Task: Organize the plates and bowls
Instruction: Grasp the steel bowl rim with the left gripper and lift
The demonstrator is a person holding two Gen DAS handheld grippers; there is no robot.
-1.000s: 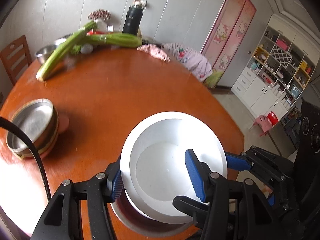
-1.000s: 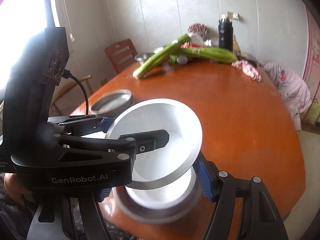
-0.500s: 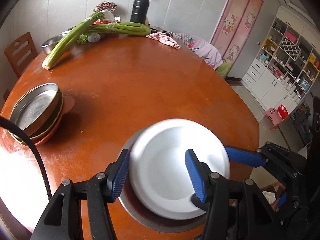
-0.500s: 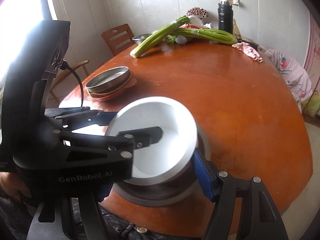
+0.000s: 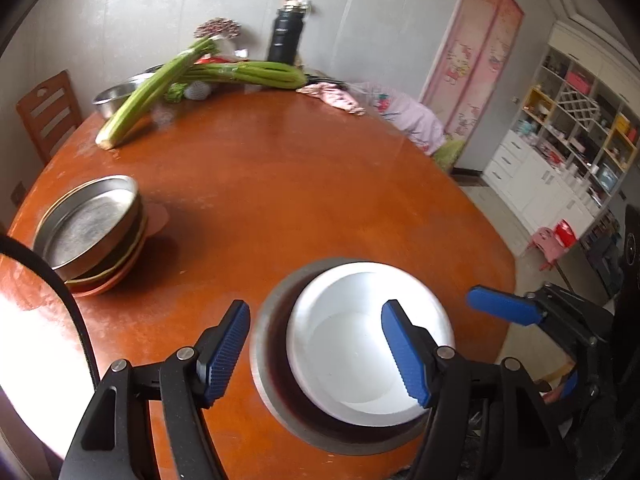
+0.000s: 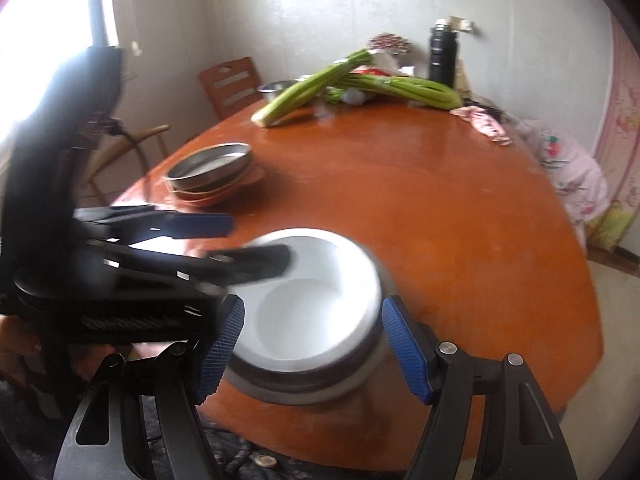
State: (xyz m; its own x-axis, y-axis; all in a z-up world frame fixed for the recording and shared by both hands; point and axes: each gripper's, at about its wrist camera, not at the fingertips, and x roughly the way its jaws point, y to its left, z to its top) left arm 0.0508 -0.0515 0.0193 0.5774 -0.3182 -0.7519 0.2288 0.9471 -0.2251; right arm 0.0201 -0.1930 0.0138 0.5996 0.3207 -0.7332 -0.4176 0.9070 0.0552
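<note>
Bowls sit one inside the other near the front edge of the round table [image 5: 320, 184]: a white bowl [image 5: 360, 344] rests in a bigger metal bowl [image 5: 272, 376]. The left gripper [image 5: 316, 344] is opening, one pad over the white bowl, one outside the metal bowl, neither pressing. The right gripper [image 6: 312, 348] stands open around the bowls without squeezing them. Left of the bowls sits a stack of plates [image 5: 88, 232]. Far behind them lie green stalks [image 5: 200, 76] and a black bottle [image 5: 286, 34].
</note>
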